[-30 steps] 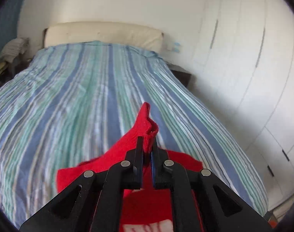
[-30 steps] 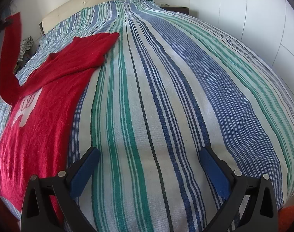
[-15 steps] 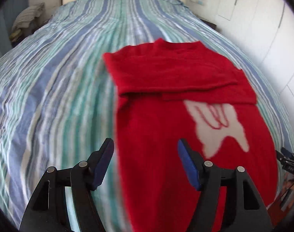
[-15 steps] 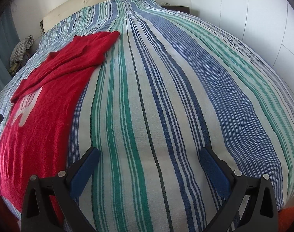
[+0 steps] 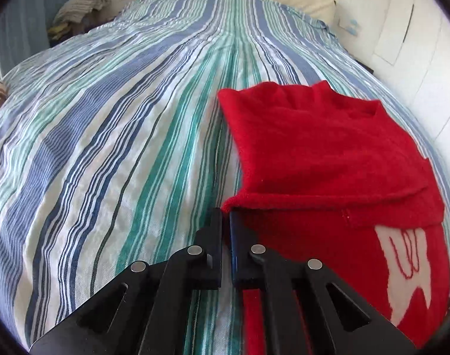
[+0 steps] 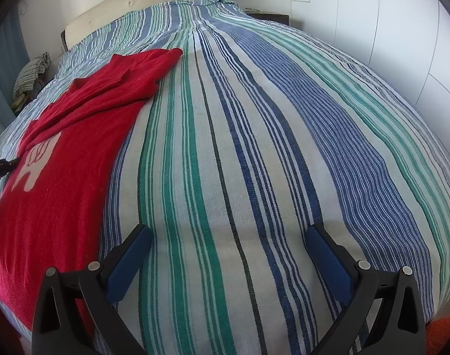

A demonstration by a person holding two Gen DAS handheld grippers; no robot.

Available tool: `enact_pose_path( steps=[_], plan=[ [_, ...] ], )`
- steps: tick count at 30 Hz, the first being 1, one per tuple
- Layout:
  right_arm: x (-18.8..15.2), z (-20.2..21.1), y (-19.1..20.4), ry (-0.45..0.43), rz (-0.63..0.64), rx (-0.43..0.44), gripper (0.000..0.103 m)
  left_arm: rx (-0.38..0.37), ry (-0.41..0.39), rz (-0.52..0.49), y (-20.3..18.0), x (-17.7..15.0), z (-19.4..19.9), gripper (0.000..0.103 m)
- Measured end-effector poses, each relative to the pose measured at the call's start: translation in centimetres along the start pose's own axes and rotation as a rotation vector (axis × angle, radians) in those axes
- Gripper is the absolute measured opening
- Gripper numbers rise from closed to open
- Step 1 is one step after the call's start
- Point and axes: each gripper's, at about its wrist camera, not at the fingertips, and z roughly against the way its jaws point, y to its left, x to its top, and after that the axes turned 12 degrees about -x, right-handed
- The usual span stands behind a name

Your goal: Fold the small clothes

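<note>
A fuzzy red knit sweater (image 5: pixel 322 159) with a white shape on its front lies flat on the blue, green and white striped bed cover (image 5: pixel 112 153). No words can be read on it. The left gripper (image 5: pixel 225 222) is pinched tight at the sweater's folded edge. The right gripper (image 6: pixel 228 236) has its fingers spread wide above bare stripes.

Sweater (image 5: pixel 322 153): solid red, with a white motif (image 5: pixel 408 269) outlined in red stitching on the front. Bedspread (image 6: pixel 254 148): lengthwise stripes of blue, green, white and cream, with thin dark lines. Headboard (image 6: pixel 154 3): cream. Wardrobe (image 6: pixel 372 14): white. Left gripper (image 5: pixel 225 216): black. Right gripper (image 6: pixel 228 245): black, with blue pads on its fingers (image 6: pixel 130 263).
</note>
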Motion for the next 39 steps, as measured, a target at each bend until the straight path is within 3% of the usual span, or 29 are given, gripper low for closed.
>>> enact_pose_path(
  steps=[8, 14, 16, 18, 20, 24, 28, 32, 39],
  plan=[
    [-0.1, 0.0, 0.0, 0.0, 0.002, -0.003, 0.103, 0.001, 0.0, 0.0, 0.2, -0.9, 0.3, 0.007],
    [-0.1, -0.1, 0.0, -0.001, 0.003, -0.006, 0.103, -0.004, 0.024, 0.027, 1.2, -2.3, 2.7, 0.006],
    [-0.1, -0.1, 0.0, -0.001, 0.004, -0.006, 0.103, 0.028, 0.035, 0.022, 1.1, -3.2, 4.4, 0.027],
    [0.0, -0.1, 0.0, -0.003, 0.006, -0.008, 0.103, 0.059, 0.022, 0.023, 1.1, -4.4, 6.5, 0.076],
    [-0.1, -0.1, 0.0, -0.008, 0.009, -0.013, 0.103, 0.094, -0.013, 0.03, 1.2, -5.7, 8.7, 0.086],
    [-0.2, -0.1, 0.2, -0.021, 0.014, -0.025, 0.103, 0.077, -0.008, 0.092, 2.6, -8.5, 10.8, 0.09],
    [-0.4, -0.1, 0.4, -0.036, 0.019, -0.037, 0.103, 0.107, 0.011, 0.136, 4.4, -11.2, 10.3, 0.09],
    [-0.5, -0.1, 0.4, -0.053, 0.021, -0.039, 0.103, 0.102, 0.019, 0.113, 4.2, -11.2, 9.2, 0.102],
    [-0.8, 0.0, 0.3, -0.067, 0.022, -0.036, 0.103, 0.128, 0.017, 0.095, 3.8, -11.5, 8.7, 0.103]
  ],
)
